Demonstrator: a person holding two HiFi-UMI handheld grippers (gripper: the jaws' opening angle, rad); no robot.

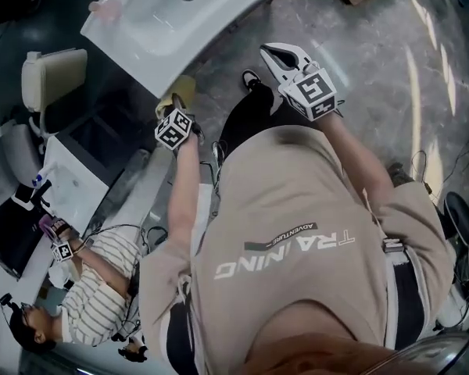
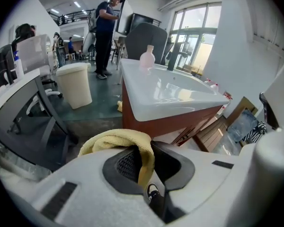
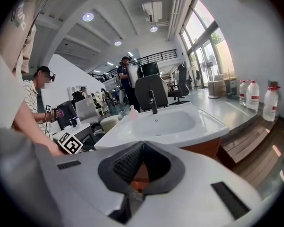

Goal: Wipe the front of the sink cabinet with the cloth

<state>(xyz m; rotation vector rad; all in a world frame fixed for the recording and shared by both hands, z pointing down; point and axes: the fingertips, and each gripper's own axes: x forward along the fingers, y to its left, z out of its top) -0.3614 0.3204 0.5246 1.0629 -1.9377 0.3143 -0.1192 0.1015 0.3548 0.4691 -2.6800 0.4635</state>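
Here, the yellow cloth [image 2: 114, 141] sits pinched between the jaws of your left gripper [image 1: 175, 114]. Its bulk is bunched over the left jaw, and one fold hangs down between the dark pads. Seen from your head, the cloth [image 1: 180, 87] is just beside the near edge of the white sink [image 1: 160, 18]. The left gripper view shows the red-brown cabinet front [image 2: 176, 122] ahead of the cloth, with a strip of floor between them, so the two are apart.

Your right gripper [image 3: 142, 144] is clenched with its tips meeting and nothing between them. A sliver of the cabinet shows through the gap below the tips. In the head view it hangs to the right of the sink, over the marbled floor [image 1: 375, 61].

On the sink stand a pink bottle [image 2: 147, 58] and a dark tap [image 2: 173, 60]. A cream bin [image 2: 75, 84] stands on the floor to the sink's left. A person in a striped shirt [image 1: 102, 283] sits nearby at a second small sink [image 1: 72, 186]. Three water bottles [image 3: 252, 96] stand on the ledge by the windows.
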